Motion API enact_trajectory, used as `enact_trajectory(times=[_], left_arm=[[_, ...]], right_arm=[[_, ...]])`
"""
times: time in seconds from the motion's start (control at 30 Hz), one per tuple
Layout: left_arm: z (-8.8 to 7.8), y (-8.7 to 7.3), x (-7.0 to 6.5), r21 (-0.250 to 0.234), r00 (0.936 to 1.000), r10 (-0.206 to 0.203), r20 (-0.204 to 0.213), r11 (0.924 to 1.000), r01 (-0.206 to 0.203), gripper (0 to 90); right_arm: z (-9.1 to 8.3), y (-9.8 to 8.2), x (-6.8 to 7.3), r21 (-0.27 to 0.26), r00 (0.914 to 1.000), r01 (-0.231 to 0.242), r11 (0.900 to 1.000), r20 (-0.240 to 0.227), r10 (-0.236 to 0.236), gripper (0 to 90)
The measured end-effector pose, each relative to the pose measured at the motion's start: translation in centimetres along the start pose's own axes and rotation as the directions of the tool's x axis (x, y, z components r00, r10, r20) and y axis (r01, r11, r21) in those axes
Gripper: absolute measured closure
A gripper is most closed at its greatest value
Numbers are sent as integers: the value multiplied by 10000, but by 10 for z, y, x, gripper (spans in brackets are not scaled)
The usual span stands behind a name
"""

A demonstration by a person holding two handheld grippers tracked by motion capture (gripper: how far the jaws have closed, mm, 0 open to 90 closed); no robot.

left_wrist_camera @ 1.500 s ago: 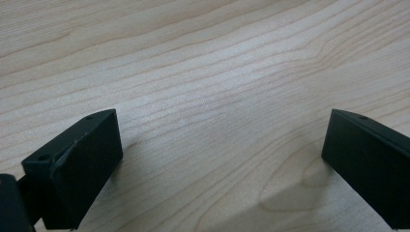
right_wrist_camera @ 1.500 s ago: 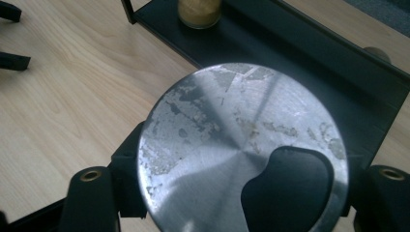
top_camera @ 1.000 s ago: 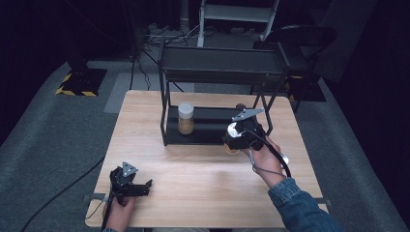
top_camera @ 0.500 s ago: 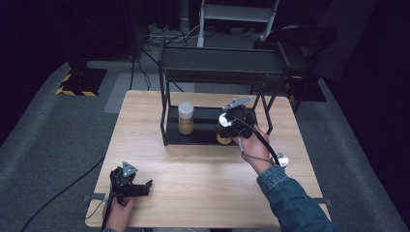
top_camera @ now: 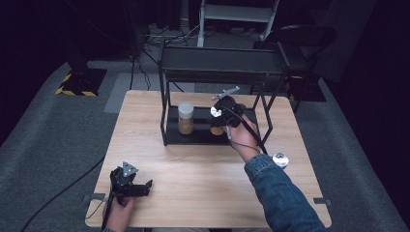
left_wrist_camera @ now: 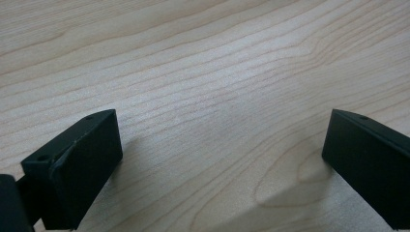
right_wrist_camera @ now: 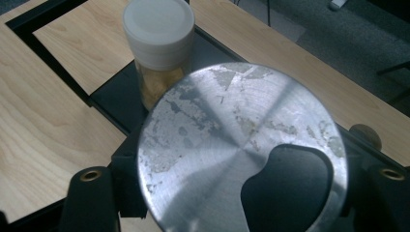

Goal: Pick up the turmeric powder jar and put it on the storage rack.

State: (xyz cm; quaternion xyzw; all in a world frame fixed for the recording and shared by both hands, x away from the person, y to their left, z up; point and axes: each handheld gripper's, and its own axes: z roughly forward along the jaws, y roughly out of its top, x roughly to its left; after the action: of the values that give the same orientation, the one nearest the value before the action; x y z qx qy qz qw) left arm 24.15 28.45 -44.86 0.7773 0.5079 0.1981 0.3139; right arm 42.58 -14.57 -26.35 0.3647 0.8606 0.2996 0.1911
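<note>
left gripper point(top_camera: 143, 187) rests low on the table point(top_camera: 203, 179), well in front and left of the black rack point(top_camera: 212, 77), jaws spread wide over bare wood, nothing between them. jar with white lid point(top_camera: 185, 117) stands upright on the rack's bottom shelf, left part. just right of it, the right gripper point(top_camera: 218, 121) pinches a second jar with a scuffed metal lid point(right_wrist_camera: 241, 150), jaws on its sides under the lid, held over the same shelf; whether its base touches the shelf, cannot tell. looks like glass: rigid, smooth, probably slippery and breakable, some weight from the fill. best grip is across the body just under the lid, kept upright. small shiny lid-like thing point(top_camera: 280, 159) lies on the table right of the rack.
</note>
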Motion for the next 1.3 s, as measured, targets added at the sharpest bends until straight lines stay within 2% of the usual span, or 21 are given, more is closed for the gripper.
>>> enact_trajectory(times=[0.3, 0.4, 0.77, 1.07, 1.3], left_arm=[[0, 1, -1, 17, 10000, -12, 8, 10000, 12, 4], [0, 1, -1, 17, 10000, -12, 5, 10000, 12, 4], [1, 1, -1, 30, 10000, -18, -6, 10000, 18, 4], [1, 1, -1, 32, 10000, -31, -6, 10000, 31, 4], [1, 1, -1, 10, 10000, -33, -16, 10000, 33, 4]], right_arm=[[32, 9, -1, 100, 10000, -52, 9999, -33, 52, 312], [42, 11, -2, 233, 9998, -203, 9995, -23, 203, 312], [71, 9, -6, 195, 9983, -578, 9981, 5, 578, 312], [97, 10, -9, 556, 9966, -813, 9951, -64, 818, 312], [109, 10, -12, 645, 9950, -983, 9931, -133, 994, 312]])
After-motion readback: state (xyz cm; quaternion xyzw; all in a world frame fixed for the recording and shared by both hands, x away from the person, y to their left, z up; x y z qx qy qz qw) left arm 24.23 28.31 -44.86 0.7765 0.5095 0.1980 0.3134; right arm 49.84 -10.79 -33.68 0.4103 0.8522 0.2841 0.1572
